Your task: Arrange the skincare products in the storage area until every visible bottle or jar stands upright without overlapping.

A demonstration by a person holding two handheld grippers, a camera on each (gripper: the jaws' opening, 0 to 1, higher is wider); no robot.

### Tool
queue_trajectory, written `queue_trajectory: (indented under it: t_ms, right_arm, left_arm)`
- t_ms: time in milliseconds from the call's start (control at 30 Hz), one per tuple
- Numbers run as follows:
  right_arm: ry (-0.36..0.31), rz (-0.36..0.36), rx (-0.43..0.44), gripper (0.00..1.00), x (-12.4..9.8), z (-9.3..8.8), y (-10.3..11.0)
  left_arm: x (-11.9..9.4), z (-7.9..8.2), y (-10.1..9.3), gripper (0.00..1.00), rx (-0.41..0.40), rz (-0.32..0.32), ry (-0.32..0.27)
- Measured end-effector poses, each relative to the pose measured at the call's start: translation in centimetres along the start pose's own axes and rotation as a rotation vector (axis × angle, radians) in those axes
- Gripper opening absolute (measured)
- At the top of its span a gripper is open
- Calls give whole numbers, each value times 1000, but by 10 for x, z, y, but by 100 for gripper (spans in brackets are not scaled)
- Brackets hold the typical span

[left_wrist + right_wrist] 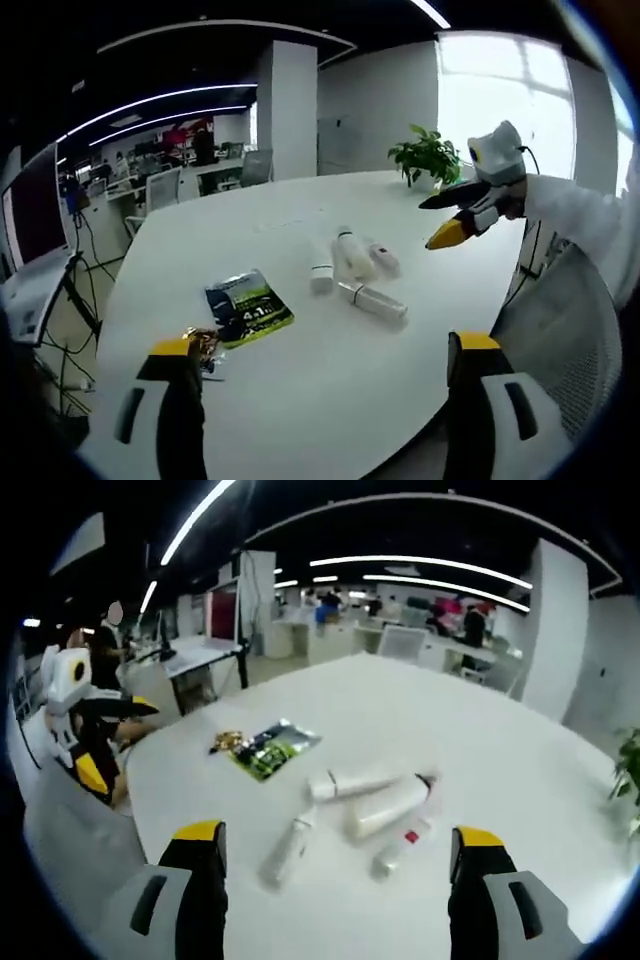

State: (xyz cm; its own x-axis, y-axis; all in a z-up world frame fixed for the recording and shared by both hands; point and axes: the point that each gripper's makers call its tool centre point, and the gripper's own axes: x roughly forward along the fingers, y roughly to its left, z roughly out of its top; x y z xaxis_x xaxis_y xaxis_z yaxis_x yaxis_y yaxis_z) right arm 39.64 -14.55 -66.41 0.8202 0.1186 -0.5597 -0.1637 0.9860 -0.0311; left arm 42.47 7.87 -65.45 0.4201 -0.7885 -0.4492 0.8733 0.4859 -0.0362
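Both views face the white table (300,340) (480,750) from opposite sides.

I am in an open-plan office: a big white meeting table (300,330), rows of desks (200,655) with office chairs (160,188), a monitor (35,215), ceiling strip lights (420,562), a potted plant (428,155).

L gripper (325,365): jaws stood wide apart, nothing between them, yellow tips up, seen from its own view. R gripper (338,850): same, jaws wide apart w/ nothing held, yellow tips level. In the left gripper view the R gripper (452,215) came in from the right, held up in the air, one dark jaw and one yellow-tipped jaw parted, white sleeve (575,215) behind it. In the right gripper view the L gripper (100,735) showed at far left, raised, jaws parted.
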Motion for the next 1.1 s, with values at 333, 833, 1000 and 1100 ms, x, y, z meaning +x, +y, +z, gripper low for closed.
queue_trajectory:
  t_ms: [333, 833, 1000, 1100]
  right_arm:
    - [51, 2, 37, 86, 49, -3, -8]
    - [168, -99, 123, 74, 95, -21, -35]
    - [187, -106, 168, 69, 109, -21, -41]
    - [209, -133, 174, 65, 118, -25, -48]
  left_arm:
    - [11, -12, -17, 98, -62, -58, 15]
    - [13, -12, -27, 97, -87, -97, 5]
    - [13, -11, -28, 97, -91, -100, -1]
    - [13, -11, -28, 97, -91, -101, -5]
